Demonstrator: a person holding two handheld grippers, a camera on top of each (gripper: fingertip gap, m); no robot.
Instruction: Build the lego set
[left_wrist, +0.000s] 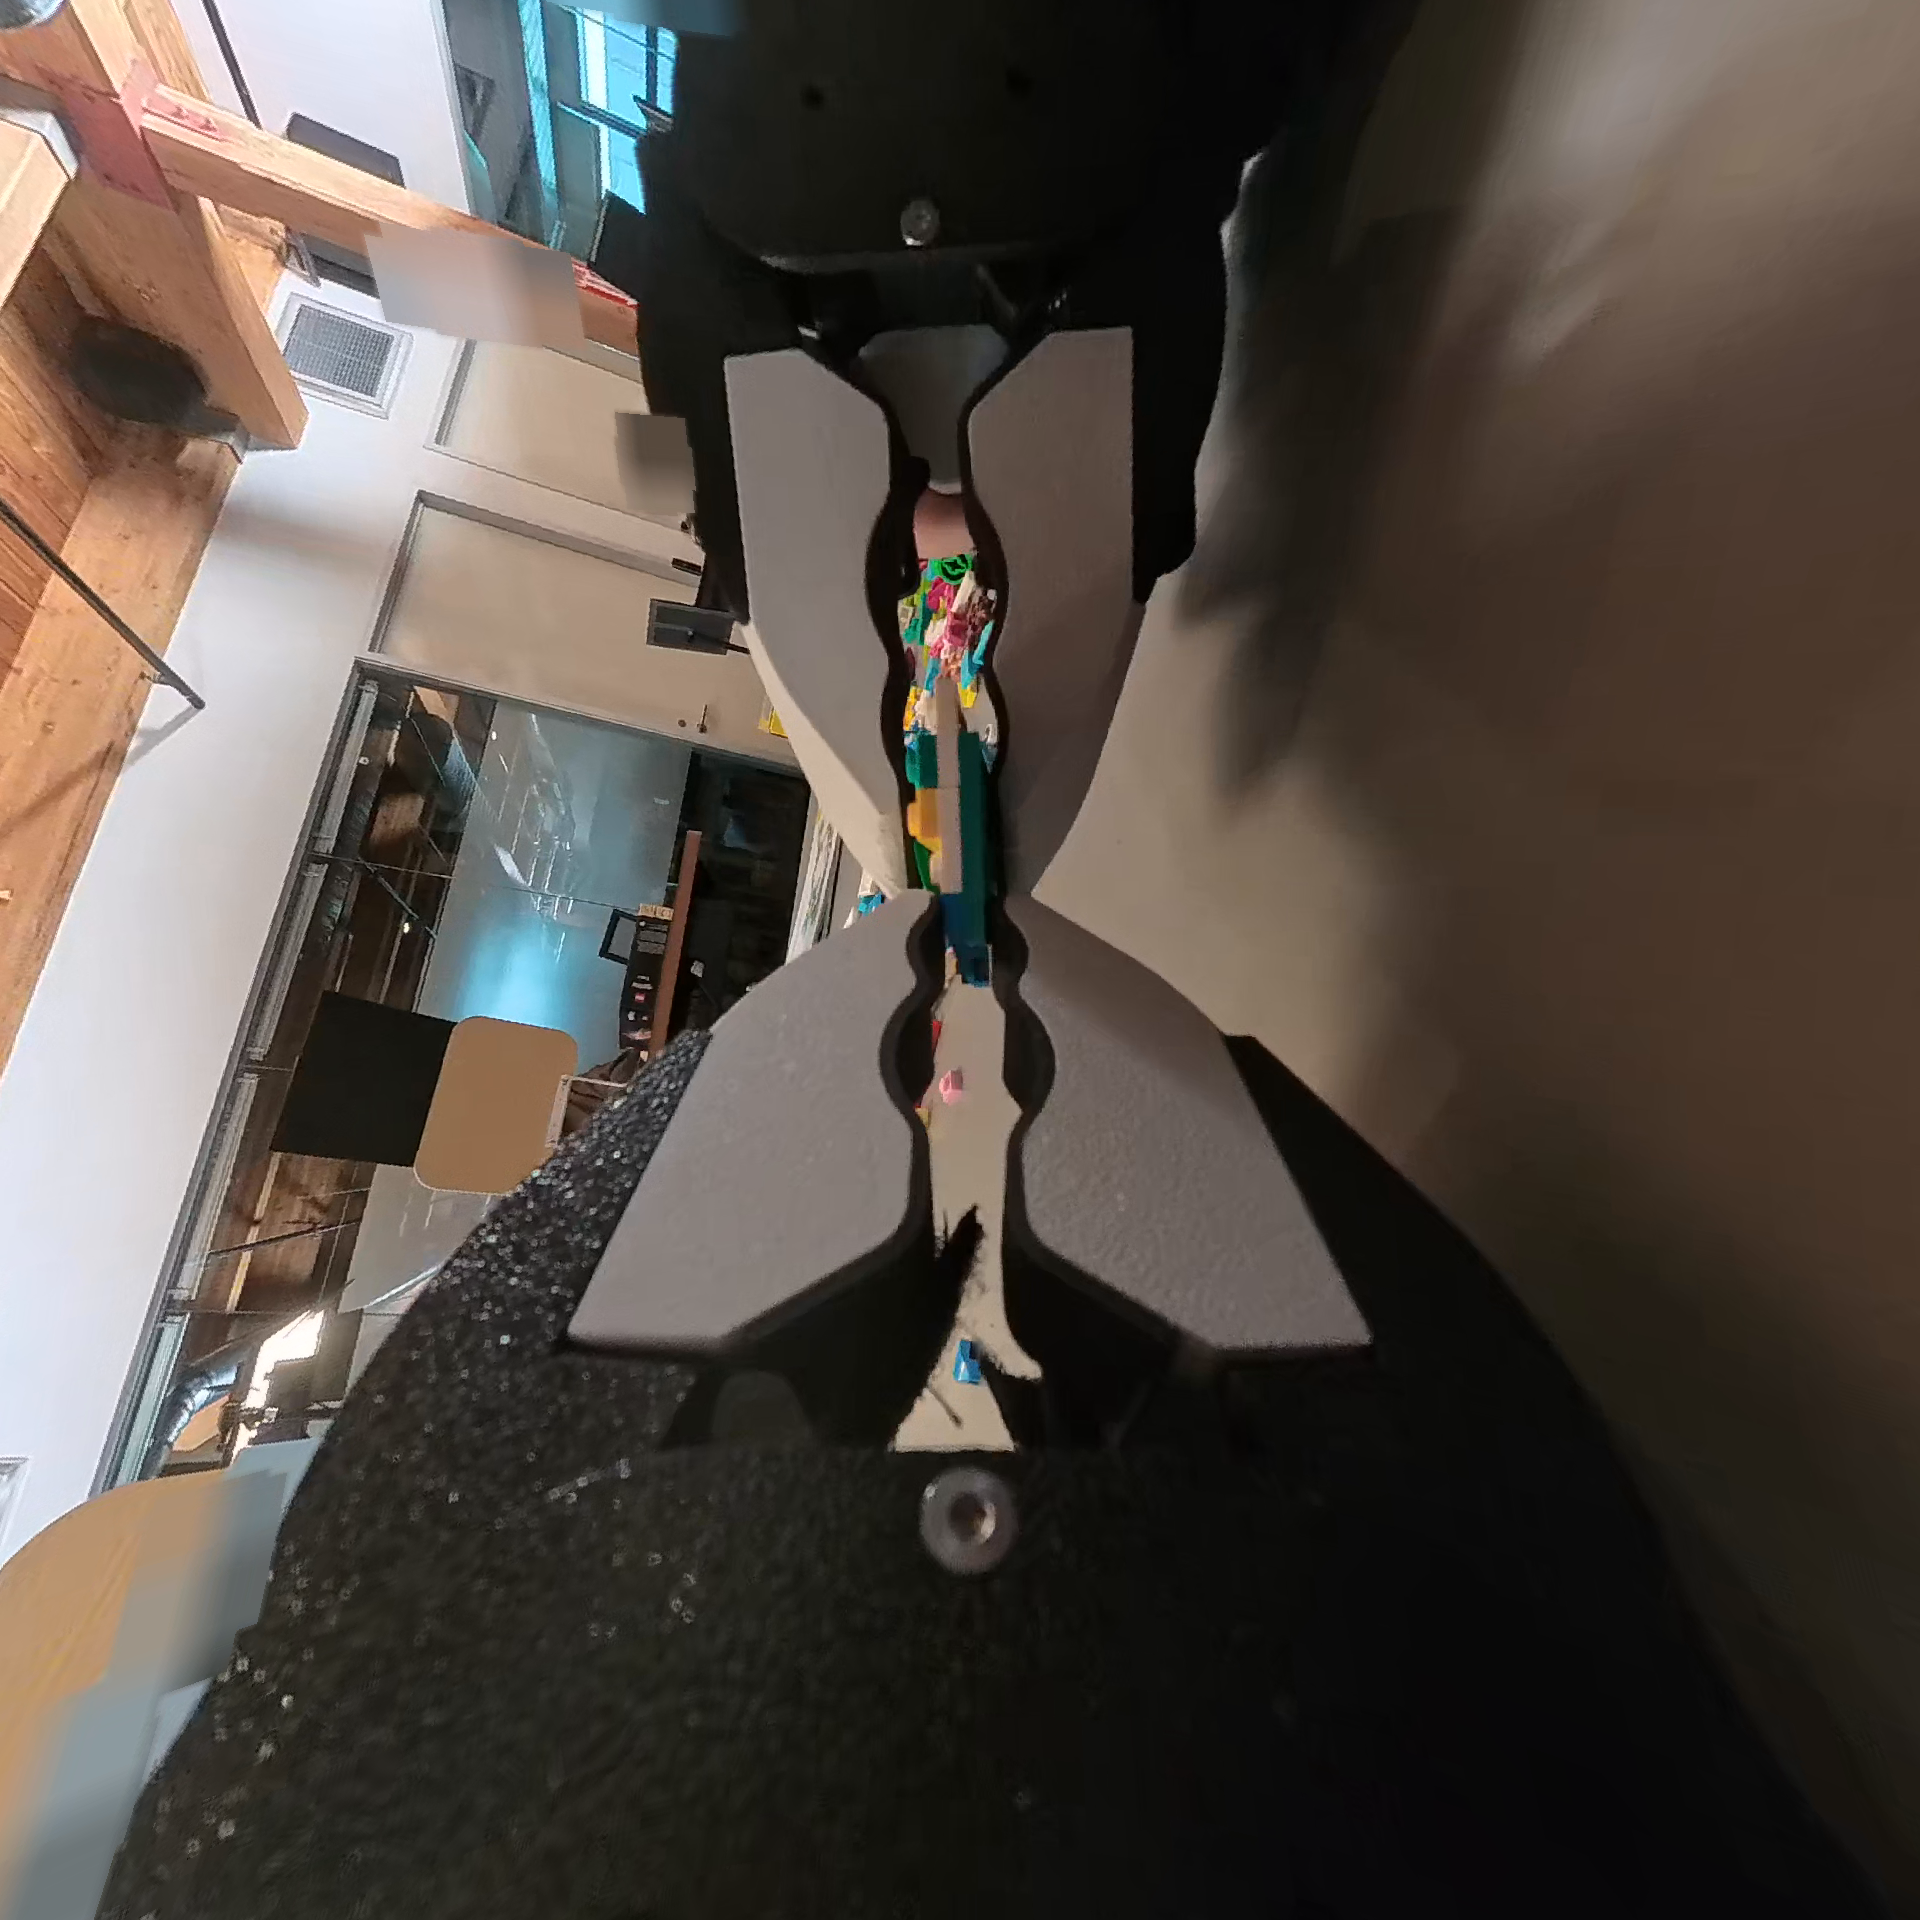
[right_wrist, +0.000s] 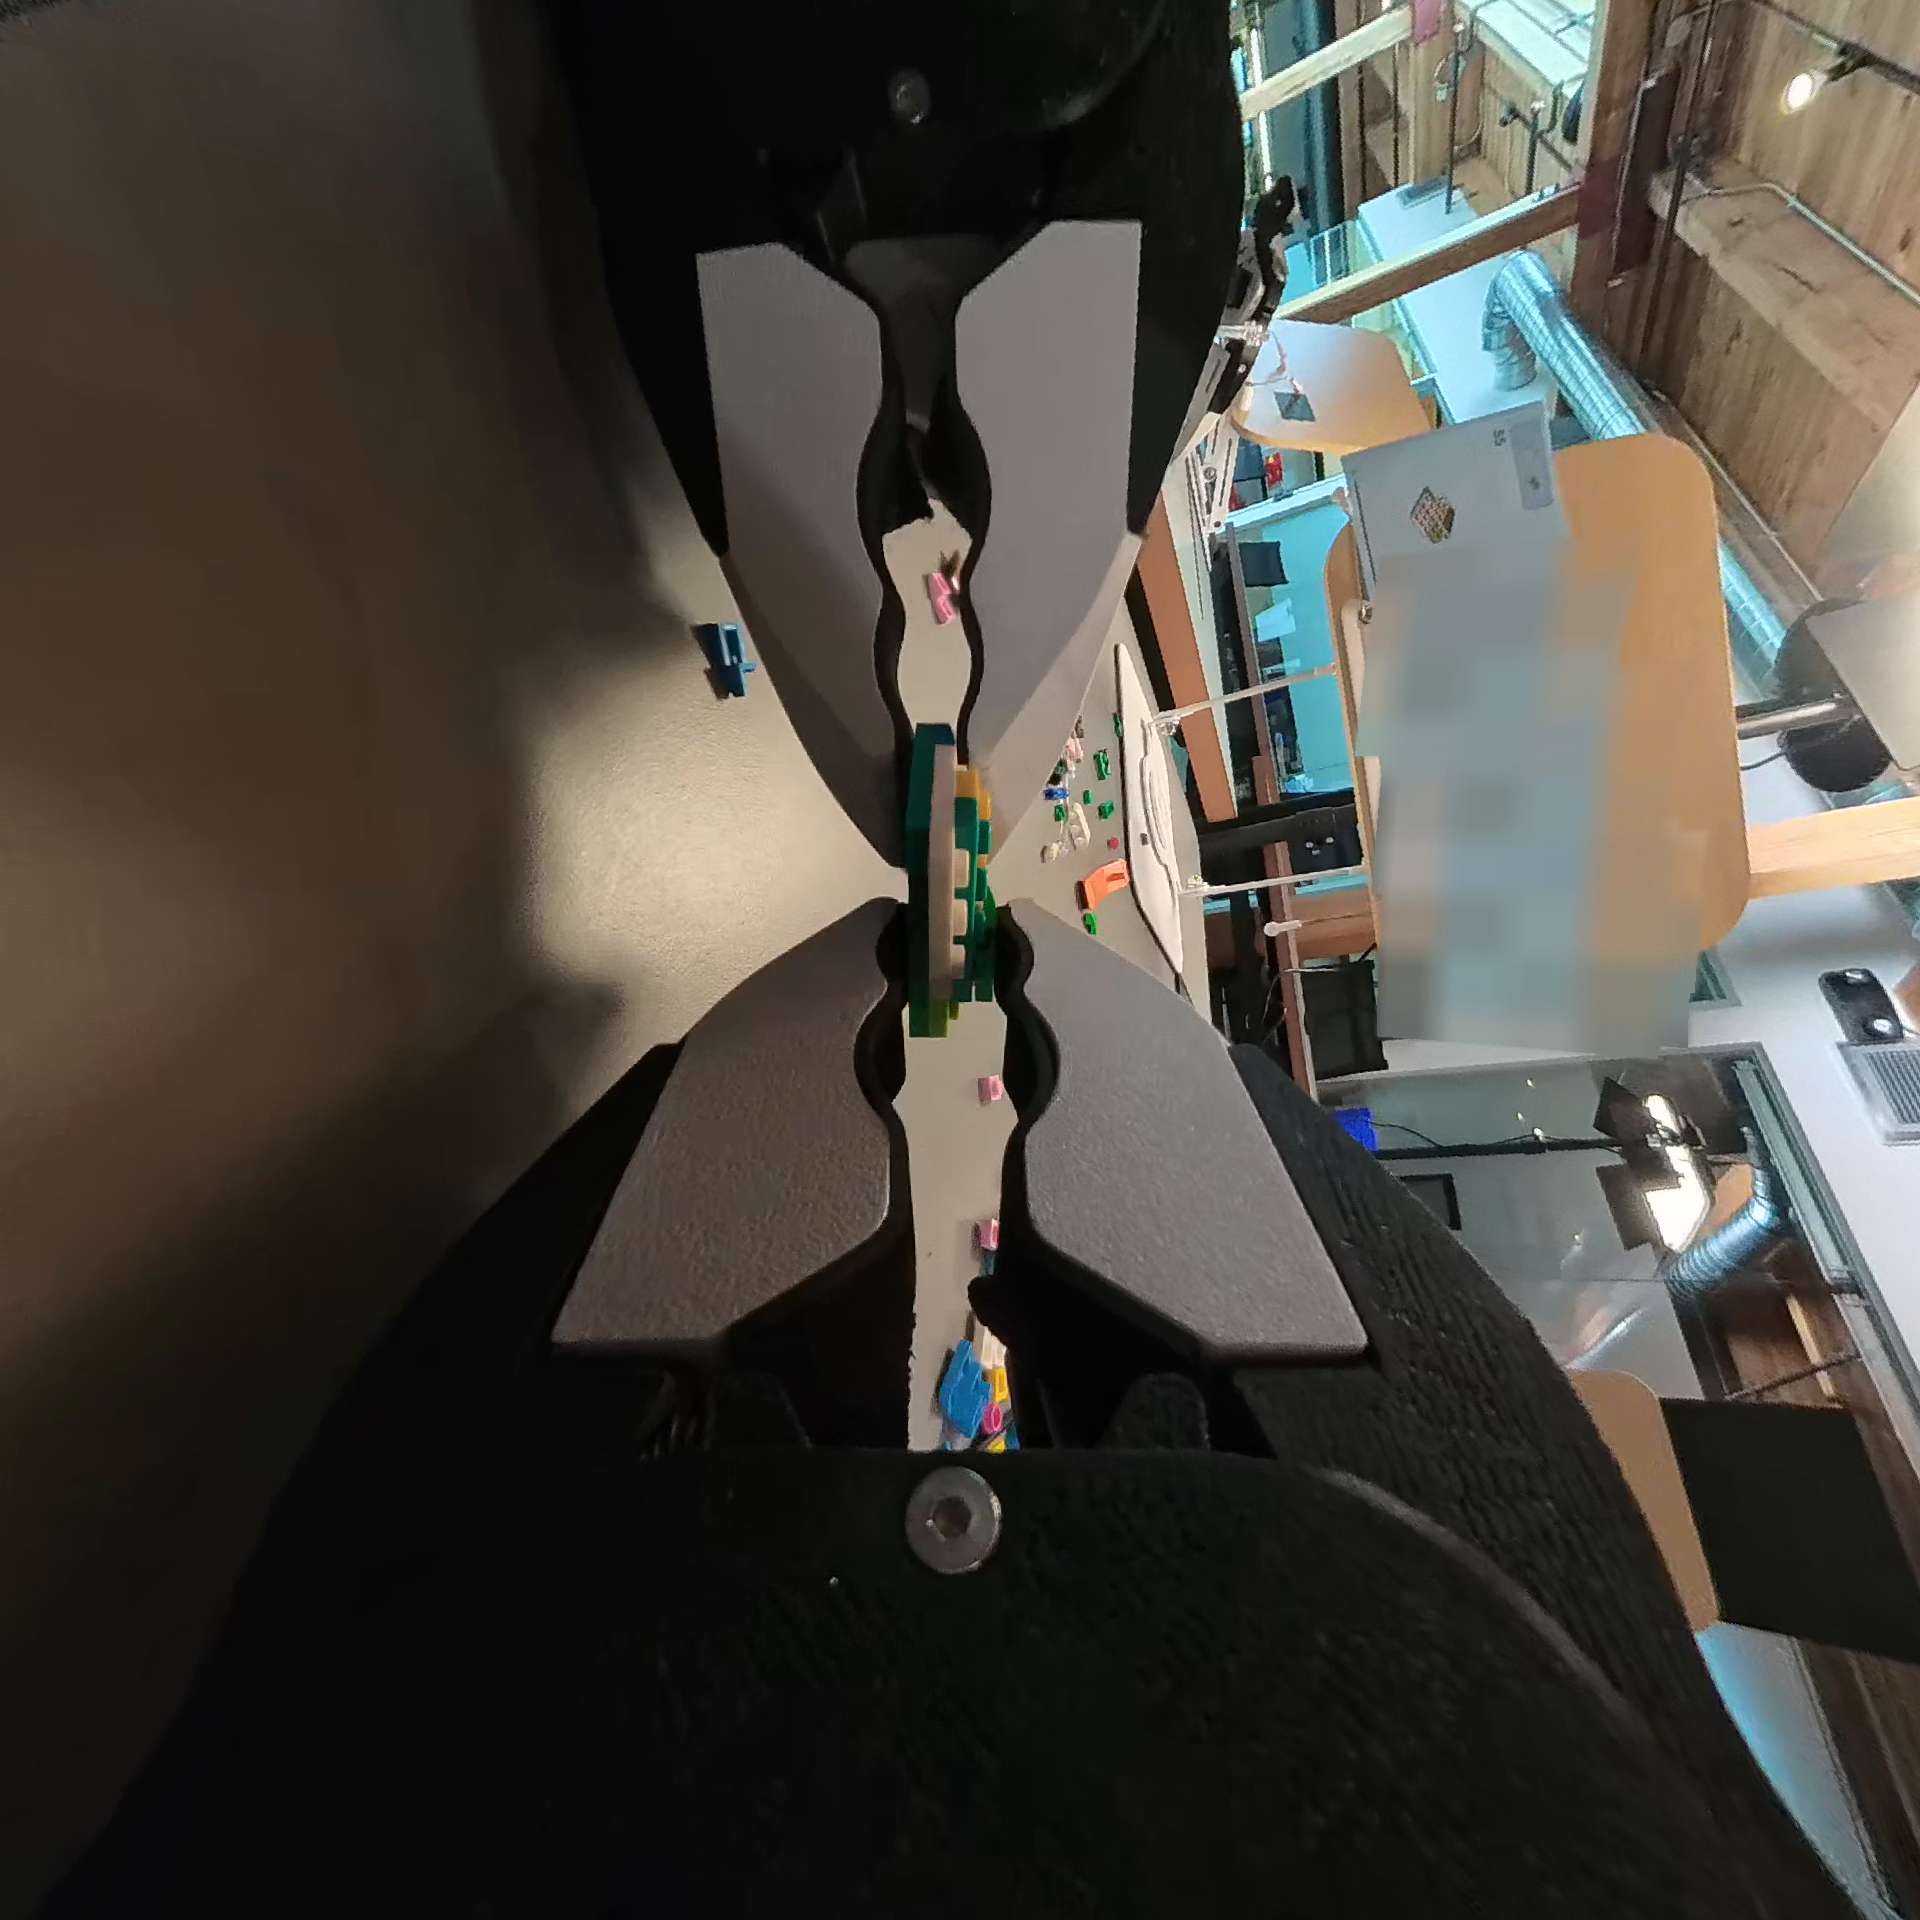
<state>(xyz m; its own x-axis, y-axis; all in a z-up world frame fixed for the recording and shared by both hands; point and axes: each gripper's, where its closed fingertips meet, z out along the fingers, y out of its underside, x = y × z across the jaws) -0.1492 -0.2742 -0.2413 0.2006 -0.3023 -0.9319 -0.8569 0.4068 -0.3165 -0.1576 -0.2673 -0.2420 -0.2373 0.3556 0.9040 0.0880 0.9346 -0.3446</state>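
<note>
Left wrist view: left gripper (left_wrist: 961, 920) with jaws nearly closed on one end of the lego build (left_wrist: 961, 821), a flat stack of green, white and yellow layers seen edge-on. Long axis running straight ahead from the fingertips toward the right gripper (left_wrist: 940, 582), whose jaws pinch the far end. Loose coloured bricks (left_wrist: 951, 623) visible through the gap, on the desk (left_wrist: 1507, 831).

Right wrist view: right gripper (right_wrist: 951, 914) with jaws narrowed onto the lego build (right_wrist: 940, 883), held edge-on off the desk (right_wrist: 468, 727), long axis along the fingers toward the left gripper (right_wrist: 935, 644) opposite. Blue piece (right_wrist: 730, 657) alone on the desk; small scattered bricks (right_wrist: 1081, 800) further right. Containers not discernible.
</note>
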